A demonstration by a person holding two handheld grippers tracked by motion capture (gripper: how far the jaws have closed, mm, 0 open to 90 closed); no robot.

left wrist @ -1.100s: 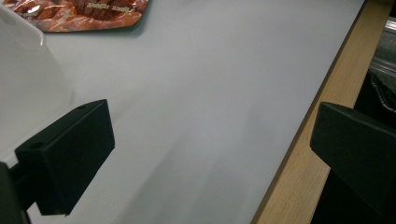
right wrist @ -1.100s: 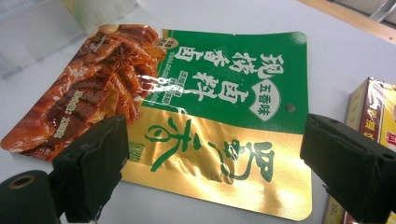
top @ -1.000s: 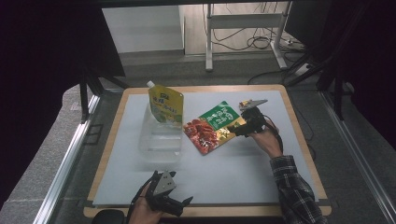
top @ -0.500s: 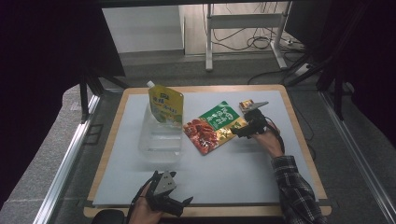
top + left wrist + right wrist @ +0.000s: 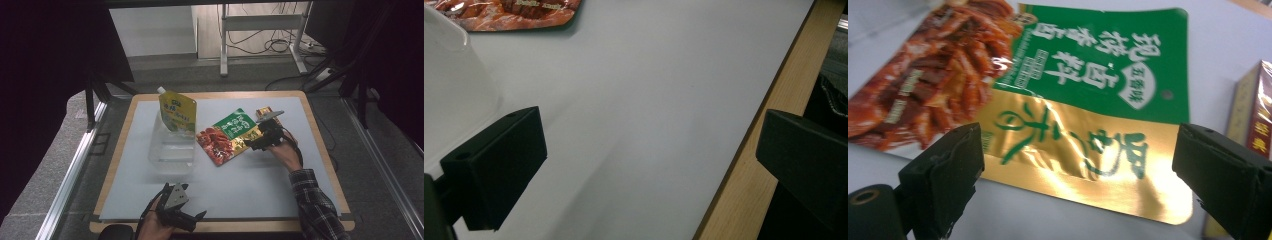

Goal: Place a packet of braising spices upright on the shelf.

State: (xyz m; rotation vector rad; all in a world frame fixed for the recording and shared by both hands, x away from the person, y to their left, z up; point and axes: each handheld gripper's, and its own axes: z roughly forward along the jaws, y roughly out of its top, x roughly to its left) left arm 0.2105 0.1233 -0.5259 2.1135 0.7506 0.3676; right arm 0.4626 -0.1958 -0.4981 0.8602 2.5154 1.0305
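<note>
A flat snack pouch (image 5: 227,135), green, red and gold, lies on the white mat (image 5: 250,185) right of centre. My right gripper (image 5: 256,143) is at its gold right end. Seen from the right gripper view, this gripper (image 5: 1078,175) is open, its jaws wide apart on either side of the pouch (image 5: 1088,100), with nothing clamped. A yellow spouted pouch (image 5: 177,112) stands at the back of a clear plastic container (image 5: 170,147). My left gripper (image 5: 189,218) rests open at the front edge; in the left gripper view it (image 5: 649,150) holds nothing.
A small red-and-gold box (image 5: 263,110) lies just behind the right gripper, seen as the box (image 5: 1253,115) at the right. The clear container (image 5: 449,90) is close to my left gripper's left jaw. The wooden table edge (image 5: 744,165) runs under its right jaw.
My right gripper has sunk very slightly toward the snack pouch. The pouch, the container and the left gripper have stayed put.
</note>
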